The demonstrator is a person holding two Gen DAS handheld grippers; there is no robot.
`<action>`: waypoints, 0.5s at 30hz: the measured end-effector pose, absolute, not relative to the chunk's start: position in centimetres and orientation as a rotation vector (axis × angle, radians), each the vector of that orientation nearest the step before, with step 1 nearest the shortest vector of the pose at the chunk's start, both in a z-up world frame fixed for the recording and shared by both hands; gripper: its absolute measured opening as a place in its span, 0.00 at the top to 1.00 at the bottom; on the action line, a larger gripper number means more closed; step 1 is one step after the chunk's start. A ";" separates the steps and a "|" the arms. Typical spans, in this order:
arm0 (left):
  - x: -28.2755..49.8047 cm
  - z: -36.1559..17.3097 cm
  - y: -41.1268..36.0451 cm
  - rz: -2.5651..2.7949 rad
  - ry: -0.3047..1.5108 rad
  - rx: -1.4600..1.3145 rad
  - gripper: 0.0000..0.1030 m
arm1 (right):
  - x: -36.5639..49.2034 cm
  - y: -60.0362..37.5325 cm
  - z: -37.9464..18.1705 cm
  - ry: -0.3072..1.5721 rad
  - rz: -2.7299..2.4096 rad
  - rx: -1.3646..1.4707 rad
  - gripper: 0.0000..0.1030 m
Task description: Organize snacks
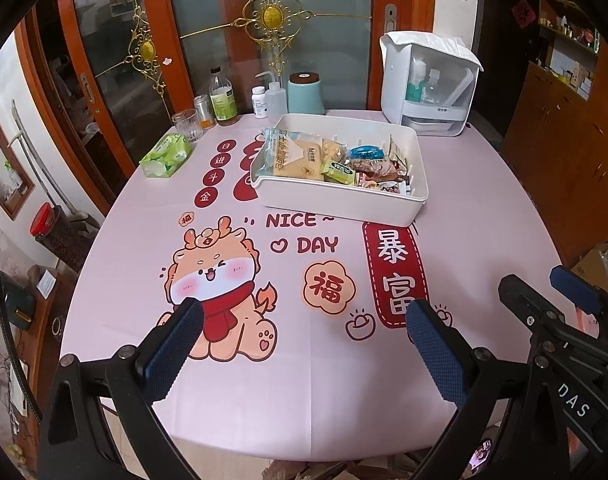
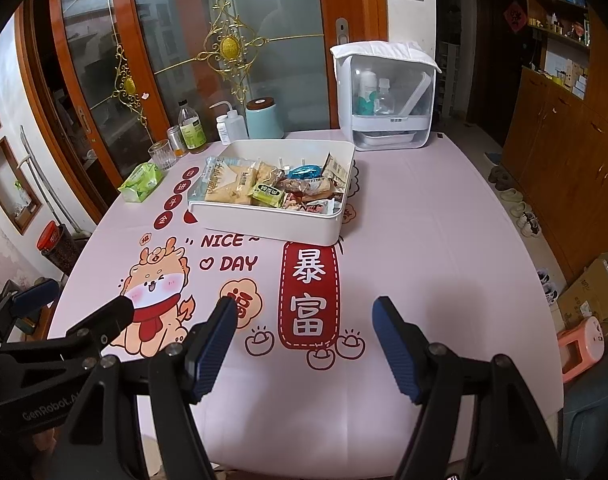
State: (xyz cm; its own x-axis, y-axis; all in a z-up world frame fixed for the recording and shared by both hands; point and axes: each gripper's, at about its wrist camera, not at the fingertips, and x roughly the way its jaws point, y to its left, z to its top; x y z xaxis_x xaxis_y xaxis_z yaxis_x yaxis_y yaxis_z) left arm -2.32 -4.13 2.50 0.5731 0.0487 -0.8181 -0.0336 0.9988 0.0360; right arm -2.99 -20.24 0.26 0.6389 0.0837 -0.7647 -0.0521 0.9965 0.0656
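Observation:
A white rectangular bin (image 1: 336, 204) (image 2: 264, 226) sits mid-table, filled with several wrapped snacks: a yellow cracker pack (image 1: 294, 160) (image 2: 228, 184), a green packet (image 1: 338, 172) (image 2: 268, 193) and a blue-wrapped one (image 1: 366, 153) (image 2: 306, 171). My left gripper (image 1: 308, 324) hovers open over the near part of the pink printed tablecloth (image 1: 344, 380), holding nothing. My right gripper (image 2: 304, 328) is open and bare too, beside it on the right. Each gripper shows at the edge of the other's view: the right gripper (image 1: 544, 292), the left gripper (image 2: 84, 300).
A green tissue pack (image 1: 166, 156) (image 2: 141, 182) lies at the far left. Bottles, a glass (image 1: 188, 125) and a teal canister (image 1: 304, 94) line the back edge. A white cabinet box (image 1: 428, 84) (image 2: 384, 96) stands at back right. Cartons and a pink stool (image 2: 580, 348) are on the floor.

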 end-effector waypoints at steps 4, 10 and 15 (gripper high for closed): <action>-2.3 2.5 -4.2 0.049 0.960 0.017 0.02 | -3.0 -20.3 0.3 0.873 0.071 0.037 0.31; -2.5 2.6 -4.1 0.047 0.961 0.026 0.02 | -3.2 -20.3 0.3 0.871 0.069 0.039 0.31; -2.7 2.6 -4.0 0.045 0.961 0.029 0.02 | -3.4 -20.2 0.4 0.873 0.067 0.039 0.31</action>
State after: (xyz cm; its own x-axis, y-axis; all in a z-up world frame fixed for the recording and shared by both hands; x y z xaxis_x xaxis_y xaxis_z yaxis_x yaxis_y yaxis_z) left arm -2.65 -4.00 2.57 0.5715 0.0517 -0.8190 -0.0258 0.9987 0.0450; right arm -3.36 -20.18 0.37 0.6403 0.0750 -0.7645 -0.0431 0.9972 0.0617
